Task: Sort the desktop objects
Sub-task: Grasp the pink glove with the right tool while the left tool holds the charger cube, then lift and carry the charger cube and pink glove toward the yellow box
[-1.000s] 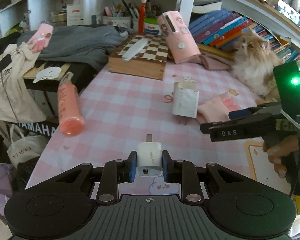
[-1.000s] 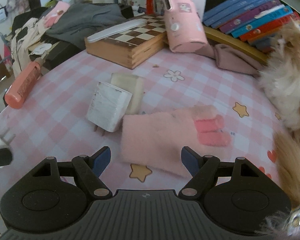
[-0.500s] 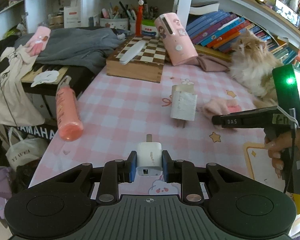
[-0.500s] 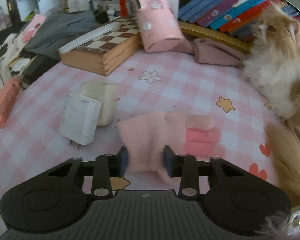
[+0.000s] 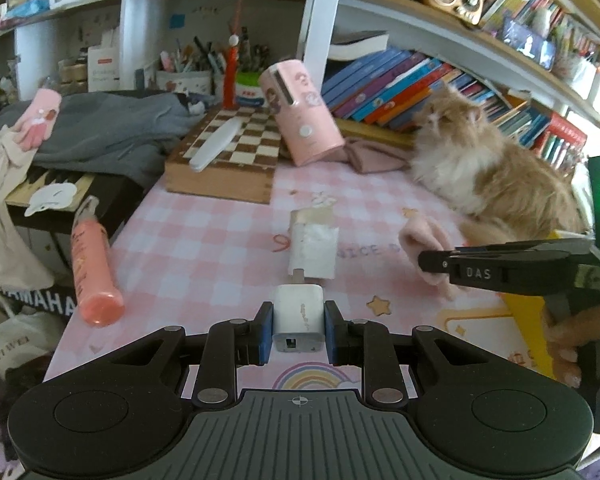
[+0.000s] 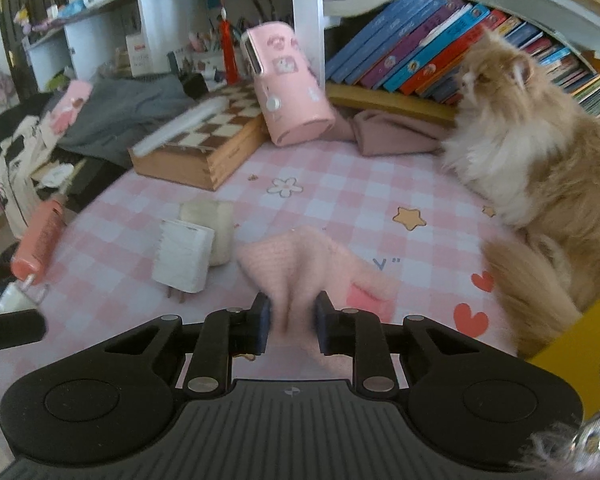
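My left gripper is shut on a small white USB charger plug, held above the pink checked tablecloth. My right gripper is shut on a pink fluffy glove and holds it lifted off the cloth; it also shows in the left wrist view, hanging from the right gripper's fingers. Two larger white chargers lie together mid-table, also in the left wrist view.
A long-haired cat lies at the right. A chessboard box, a pink case and a folded pink cloth sit at the back. An orange tube lies at the left edge. A yellow box stands at right.
My right gripper closed on the pink glove and lifted it off the cloth. My left gripper kept its hold on the charger plug and rose a little.
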A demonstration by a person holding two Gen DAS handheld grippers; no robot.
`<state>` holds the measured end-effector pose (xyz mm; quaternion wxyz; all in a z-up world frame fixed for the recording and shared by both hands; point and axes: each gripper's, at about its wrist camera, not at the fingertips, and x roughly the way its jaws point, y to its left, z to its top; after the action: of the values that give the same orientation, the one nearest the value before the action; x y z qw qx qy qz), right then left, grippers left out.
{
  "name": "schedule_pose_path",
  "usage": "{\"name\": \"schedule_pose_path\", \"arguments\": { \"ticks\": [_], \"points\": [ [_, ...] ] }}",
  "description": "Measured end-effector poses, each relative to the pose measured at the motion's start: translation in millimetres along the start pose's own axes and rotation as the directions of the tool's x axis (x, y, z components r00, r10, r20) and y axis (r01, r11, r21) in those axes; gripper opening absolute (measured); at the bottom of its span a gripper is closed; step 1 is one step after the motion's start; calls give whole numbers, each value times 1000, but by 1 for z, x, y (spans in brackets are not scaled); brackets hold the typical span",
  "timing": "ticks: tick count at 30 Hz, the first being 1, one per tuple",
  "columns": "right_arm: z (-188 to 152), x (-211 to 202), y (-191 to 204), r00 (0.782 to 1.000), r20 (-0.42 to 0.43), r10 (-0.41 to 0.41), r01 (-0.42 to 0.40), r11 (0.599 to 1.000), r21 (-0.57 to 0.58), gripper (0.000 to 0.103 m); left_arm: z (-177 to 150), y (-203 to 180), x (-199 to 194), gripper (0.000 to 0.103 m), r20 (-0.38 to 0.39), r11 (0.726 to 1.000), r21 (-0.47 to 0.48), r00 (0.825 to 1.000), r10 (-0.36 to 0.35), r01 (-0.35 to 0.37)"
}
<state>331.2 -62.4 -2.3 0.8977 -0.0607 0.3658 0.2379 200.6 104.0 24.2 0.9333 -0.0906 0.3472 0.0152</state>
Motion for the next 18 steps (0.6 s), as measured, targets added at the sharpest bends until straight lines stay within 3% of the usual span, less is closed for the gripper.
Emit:
{"name": "schedule_pose_path", "arguments": {
  "ticks": [7,18],
  "points": [
    [-3,-47,9,997,76,-18,14,998,65,21,1,-1,-20,24,32,997,56,998,-57,56],
    [-27,-91,33,995,91,-30,15,987,157,21,-8,9,-40,24,26,989,91,993,-118,115]
  ]
}}
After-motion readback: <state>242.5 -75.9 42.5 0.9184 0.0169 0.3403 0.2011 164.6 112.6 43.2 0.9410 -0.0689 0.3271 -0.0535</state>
